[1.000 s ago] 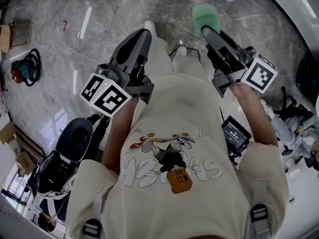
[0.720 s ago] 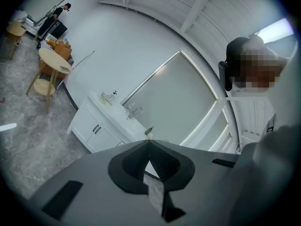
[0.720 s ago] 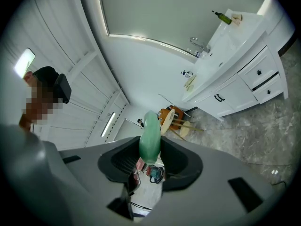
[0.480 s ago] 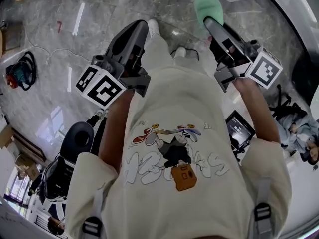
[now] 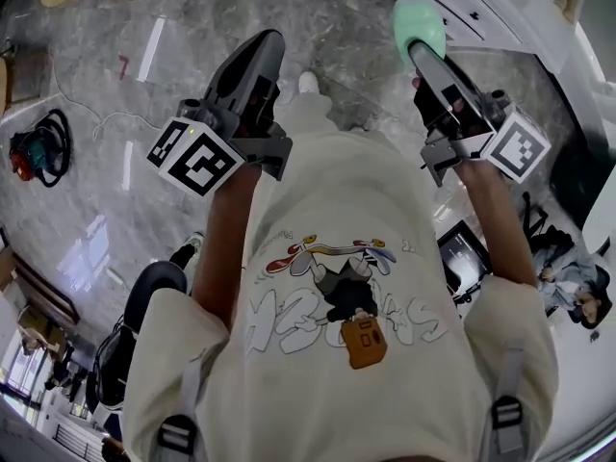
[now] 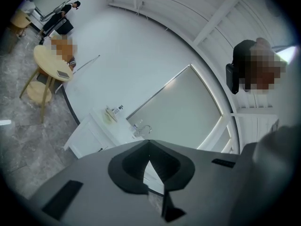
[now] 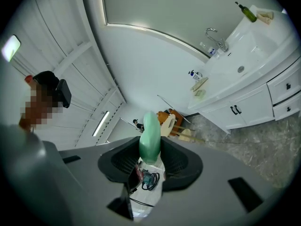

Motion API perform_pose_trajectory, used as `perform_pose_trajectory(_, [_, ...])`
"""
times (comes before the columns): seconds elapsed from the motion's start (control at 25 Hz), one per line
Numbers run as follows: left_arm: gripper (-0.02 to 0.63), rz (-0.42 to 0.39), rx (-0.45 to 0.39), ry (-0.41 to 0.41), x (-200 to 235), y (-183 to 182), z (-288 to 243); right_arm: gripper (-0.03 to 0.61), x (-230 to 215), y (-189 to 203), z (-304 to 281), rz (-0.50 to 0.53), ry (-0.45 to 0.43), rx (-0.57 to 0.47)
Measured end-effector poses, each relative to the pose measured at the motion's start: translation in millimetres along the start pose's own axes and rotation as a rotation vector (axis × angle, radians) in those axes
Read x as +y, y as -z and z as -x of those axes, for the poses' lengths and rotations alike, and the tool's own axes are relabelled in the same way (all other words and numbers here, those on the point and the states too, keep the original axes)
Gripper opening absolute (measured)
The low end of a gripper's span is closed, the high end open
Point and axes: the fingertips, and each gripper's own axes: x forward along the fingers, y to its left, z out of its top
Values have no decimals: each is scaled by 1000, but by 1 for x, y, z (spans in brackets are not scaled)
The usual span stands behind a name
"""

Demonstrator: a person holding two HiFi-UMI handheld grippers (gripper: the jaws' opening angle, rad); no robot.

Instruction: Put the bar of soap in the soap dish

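A pale green bar of soap (image 5: 419, 25) sticks out of the tips of my right gripper (image 5: 422, 50), which is shut on it; the same soap (image 7: 150, 134) stands on edge between that gripper's (image 7: 150, 149) pads in the right gripper view. My left gripper (image 5: 254, 58) is held level beside it, shut, with nothing in it (image 6: 149, 147). Ahead stands a white vanity (image 7: 263, 91) with a sink and faucet (image 7: 214, 36). A small beige dish-like thing (image 7: 199, 85) lies on its counter; it is too small to tell more.
The person carrying the grippers stands on a grey marble floor (image 5: 87, 181). The vanity's drawers (image 5: 467, 10) show at the head view's top right. A round wooden table with stools (image 6: 49, 69) stands at the left. A green bottle (image 7: 246, 12) stands at the counter's end. A cable reel (image 5: 34, 150) lies on the floor.
Both grippers have travelled forward with the person across the floor. The white vanity has come into the head view's top right. The soap stays gripped; the left jaws stay shut.
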Motion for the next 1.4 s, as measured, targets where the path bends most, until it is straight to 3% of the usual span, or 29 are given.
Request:
perform_pose_trajectory(0.28, [8, 22, 5, 4, 31, -34, -7, 138, 0, -22, -32, 9, 24, -42])
perform_pose_trajectory(0.8, [8, 19, 45, -6, 48, -42, -48, 138, -30, -61, -57, -11, 21, -66])
perform_pose_trajectory(1.12, [8, 15, 67, -17, 50, -56, -125, 138, -72, -127, -82, -29, -3, -60])
perform_pose_trajectory(1.4, [8, -39, 57, -42, 40, -80, -191, 138, -101, -186, -96, -30, -52, -46])
